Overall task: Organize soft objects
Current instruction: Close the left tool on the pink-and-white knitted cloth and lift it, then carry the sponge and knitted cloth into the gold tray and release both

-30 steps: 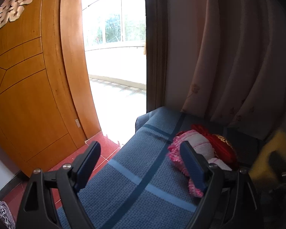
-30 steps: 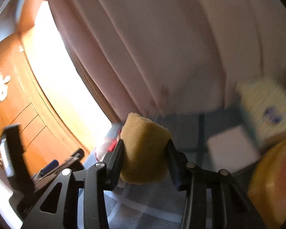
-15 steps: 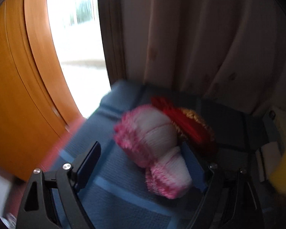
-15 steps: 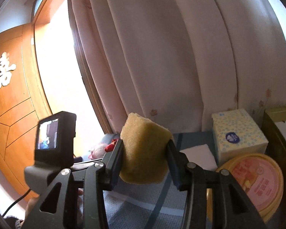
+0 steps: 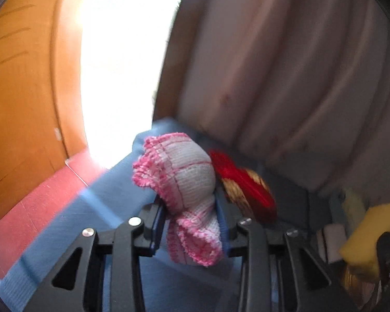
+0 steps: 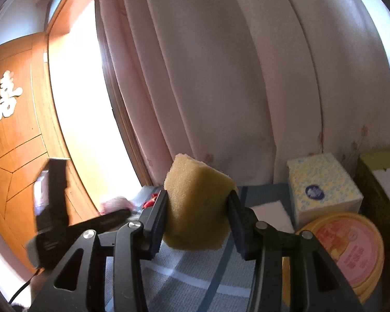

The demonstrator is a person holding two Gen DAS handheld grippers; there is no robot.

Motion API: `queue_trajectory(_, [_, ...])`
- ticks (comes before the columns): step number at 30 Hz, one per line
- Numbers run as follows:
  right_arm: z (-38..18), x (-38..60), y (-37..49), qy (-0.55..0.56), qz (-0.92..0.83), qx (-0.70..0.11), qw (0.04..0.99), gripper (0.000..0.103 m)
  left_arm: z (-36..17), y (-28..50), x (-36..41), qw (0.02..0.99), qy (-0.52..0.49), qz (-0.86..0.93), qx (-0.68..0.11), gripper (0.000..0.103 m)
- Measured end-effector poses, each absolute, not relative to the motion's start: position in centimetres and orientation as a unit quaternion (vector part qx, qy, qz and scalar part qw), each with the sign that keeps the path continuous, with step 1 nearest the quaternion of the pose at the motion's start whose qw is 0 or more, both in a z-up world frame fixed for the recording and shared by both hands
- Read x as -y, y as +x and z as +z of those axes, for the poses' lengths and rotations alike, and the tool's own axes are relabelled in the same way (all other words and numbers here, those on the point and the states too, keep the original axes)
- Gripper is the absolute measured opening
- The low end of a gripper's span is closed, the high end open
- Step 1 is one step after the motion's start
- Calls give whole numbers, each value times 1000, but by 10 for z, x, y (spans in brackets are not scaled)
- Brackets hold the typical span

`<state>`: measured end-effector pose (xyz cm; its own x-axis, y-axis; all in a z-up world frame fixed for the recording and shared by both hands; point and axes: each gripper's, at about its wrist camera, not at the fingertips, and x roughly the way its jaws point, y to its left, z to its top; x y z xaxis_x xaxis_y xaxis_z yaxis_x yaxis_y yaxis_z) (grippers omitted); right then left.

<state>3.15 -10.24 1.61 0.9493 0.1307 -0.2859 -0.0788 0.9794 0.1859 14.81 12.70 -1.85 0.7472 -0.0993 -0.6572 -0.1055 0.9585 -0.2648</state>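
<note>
My left gripper (image 5: pixel 189 213) is shut on a white cloth with pink frilled edges (image 5: pixel 184 179), held over the blue striped surface (image 5: pixel 111 197). A red and gold soft object (image 5: pixel 247 189) lies just behind it to the right. My right gripper (image 6: pixel 197 208) is shut on a yellow sponge (image 6: pixel 197 202), held above the same surface (image 6: pixel 184 275). The sponge also shows at the right edge of the left wrist view (image 5: pixel 371 234). The left gripper's body (image 6: pixel 52 213) shows at the left of the right wrist view.
A tissue box (image 6: pixel 322 184), a white pad (image 6: pixel 270 210) and a round pink-lidded tin (image 6: pixel 348 249) sit at the right. A pale curtain (image 6: pixel 234 91) hangs behind. A wooden door (image 6: pixel 10 143) and bright doorway are to the left, with red floor tiles (image 5: pixel 33 202) below.
My left gripper moved in over the pink-edged cloth and closed on it. My right gripper kept hold of the sponge and barely shifted.
</note>
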Motion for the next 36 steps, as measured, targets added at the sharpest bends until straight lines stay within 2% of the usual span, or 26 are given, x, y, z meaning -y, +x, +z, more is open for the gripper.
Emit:
queue_trajectory(5, [18, 96, 23, 50, 45, -135, 989, 47, 3, 102, -126, 954, -137, 66, -259, 34])
queue_trajectory(11, [18, 106, 8, 33, 31, -120, 992, 47, 18, 67, -74, 979, -22, 87, -185, 34])
queue_trajectory(36, [27, 170, -68, -10, -56, -59, 997, 47, 23, 6, -4, 982, 0, 0, -191, 34])
